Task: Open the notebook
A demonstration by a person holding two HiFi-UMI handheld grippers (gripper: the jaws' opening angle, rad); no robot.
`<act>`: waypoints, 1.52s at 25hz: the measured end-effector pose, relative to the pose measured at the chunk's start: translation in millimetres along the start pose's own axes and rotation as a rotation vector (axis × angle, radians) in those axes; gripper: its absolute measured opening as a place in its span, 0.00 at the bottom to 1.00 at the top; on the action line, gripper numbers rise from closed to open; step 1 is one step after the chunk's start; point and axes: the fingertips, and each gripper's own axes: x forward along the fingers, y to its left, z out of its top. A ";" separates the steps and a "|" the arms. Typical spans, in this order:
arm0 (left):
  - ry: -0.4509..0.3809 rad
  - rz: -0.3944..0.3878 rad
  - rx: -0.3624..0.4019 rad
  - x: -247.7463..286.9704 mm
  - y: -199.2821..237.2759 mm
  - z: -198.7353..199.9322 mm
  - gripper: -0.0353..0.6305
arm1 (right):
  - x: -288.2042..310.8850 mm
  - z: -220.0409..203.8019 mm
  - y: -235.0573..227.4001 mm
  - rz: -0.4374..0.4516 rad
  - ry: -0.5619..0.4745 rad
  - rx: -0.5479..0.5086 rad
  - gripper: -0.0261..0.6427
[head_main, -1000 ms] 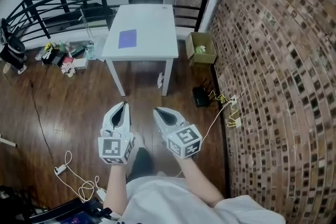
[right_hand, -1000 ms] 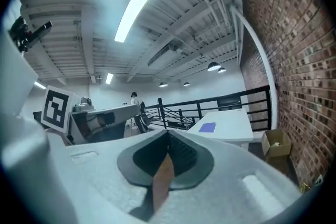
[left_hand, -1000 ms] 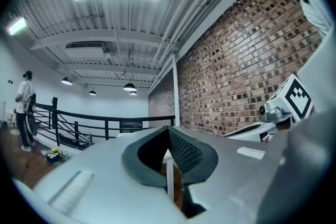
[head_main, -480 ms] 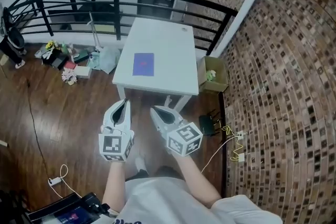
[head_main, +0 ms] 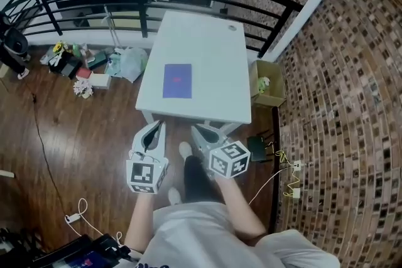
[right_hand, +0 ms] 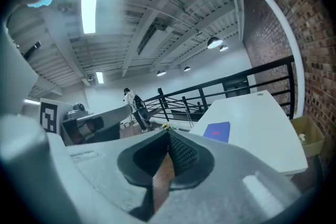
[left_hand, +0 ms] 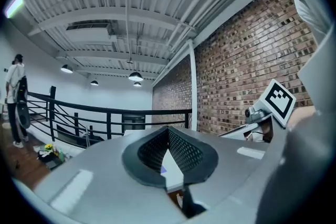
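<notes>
Head view, item record.

Step in hand: approach, judged from the layout. Neither claw has reached the tabletop (head_main: 217, 47); both hang below its near edge in the lower middle of the frame, over the wooden floor (head_main: 75, 141).

Left claw (head_main: 152, 128): jaws together, nothing between them.
Right claw (head_main: 202, 132): jaws together, likewise empty.

Task item: notebook (head_main: 177, 81), at centre frame, lying flat on the white tabletop left of its middle line, well apart from both claws.
Appearance: closed, with a blue-violet cover and a small reddish mark near the cover's middle. Its long edges run roughly along the tabletop's length. Which edge carries the spine cannot be told.
In the right gripper view it shows as a violet patch at right of centre.

Next move calls for:
- bringing both claws over the tabletop to the notebook;
- parting one claw's jaws;
- catching a free cover edge;
- probably steadying the book with the other claw.
</notes>
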 end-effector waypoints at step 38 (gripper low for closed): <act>0.437 0.067 -0.140 311.2 149.7 -174.2 0.08 | 310.4 -60.5 -305.4 -0.061 0.451 0.233 0.42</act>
